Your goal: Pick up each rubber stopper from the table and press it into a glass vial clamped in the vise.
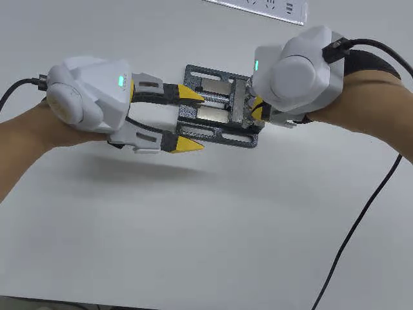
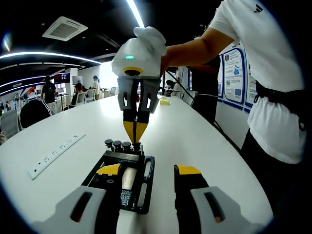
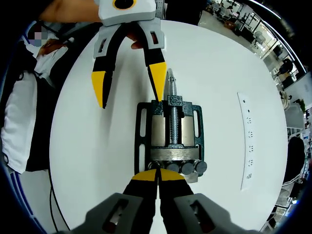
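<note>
Surface (image 1: 193,245), white, lay bare in the foreground. Left gripper (image 1: 197,120) was held over it, jaws wide apart and holding nothing, aimed along the vise (image 1: 216,113). Vise, dark metal, sat flat mid-surface. Right gripper (image 3: 158,176) pointed down at its far end, tips pressed together over the end vial; whether a stopper sat between them could not be told. Glass vials (image 2: 122,145) stood in a row there, dark rubber stoppers (image 3: 186,167) on top. Stoppers judged small, light, soft and grippy: best pinched across the sides and pressed straight down, gently, the glass being fragile. Power strip (image 1: 268,6) lay beyond. Wall posters (image 2: 234,73) bore writing too small to read.
</note>
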Action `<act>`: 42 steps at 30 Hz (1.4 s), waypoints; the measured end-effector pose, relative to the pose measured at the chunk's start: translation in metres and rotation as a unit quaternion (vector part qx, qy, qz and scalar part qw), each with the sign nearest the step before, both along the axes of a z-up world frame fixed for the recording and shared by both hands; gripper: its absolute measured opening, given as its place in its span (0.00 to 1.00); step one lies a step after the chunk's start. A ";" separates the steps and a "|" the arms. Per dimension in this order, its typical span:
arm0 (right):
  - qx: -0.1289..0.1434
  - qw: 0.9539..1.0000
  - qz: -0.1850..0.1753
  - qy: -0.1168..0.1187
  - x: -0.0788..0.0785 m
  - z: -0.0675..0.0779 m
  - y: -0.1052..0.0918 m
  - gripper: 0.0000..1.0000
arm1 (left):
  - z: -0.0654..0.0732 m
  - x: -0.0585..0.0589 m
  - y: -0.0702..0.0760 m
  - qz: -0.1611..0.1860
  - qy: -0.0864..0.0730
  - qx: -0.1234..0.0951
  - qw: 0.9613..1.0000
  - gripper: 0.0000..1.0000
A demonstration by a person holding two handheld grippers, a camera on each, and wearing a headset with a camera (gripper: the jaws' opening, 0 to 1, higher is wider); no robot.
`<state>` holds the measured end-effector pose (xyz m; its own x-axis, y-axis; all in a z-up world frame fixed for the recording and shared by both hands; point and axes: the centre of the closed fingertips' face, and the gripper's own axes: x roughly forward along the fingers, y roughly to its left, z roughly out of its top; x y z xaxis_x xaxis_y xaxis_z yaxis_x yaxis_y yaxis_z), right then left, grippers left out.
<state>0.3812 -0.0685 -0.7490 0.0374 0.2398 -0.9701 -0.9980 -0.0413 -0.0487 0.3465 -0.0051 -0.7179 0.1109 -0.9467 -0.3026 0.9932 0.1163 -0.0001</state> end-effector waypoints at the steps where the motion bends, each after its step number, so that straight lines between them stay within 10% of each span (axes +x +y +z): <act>1: -0.002 1.000 0.002 -0.001 0.000 0.000 0.000 0.00 | 0.000 0.000 0.000 0.000 -0.001 0.000 1.000 0.40; 42: 0.001 1.000 0.010 0.014 -0.004 0.000 0.003 0.00 | -0.005 0.002 -0.005 -0.004 0.001 0.007 1.000 0.40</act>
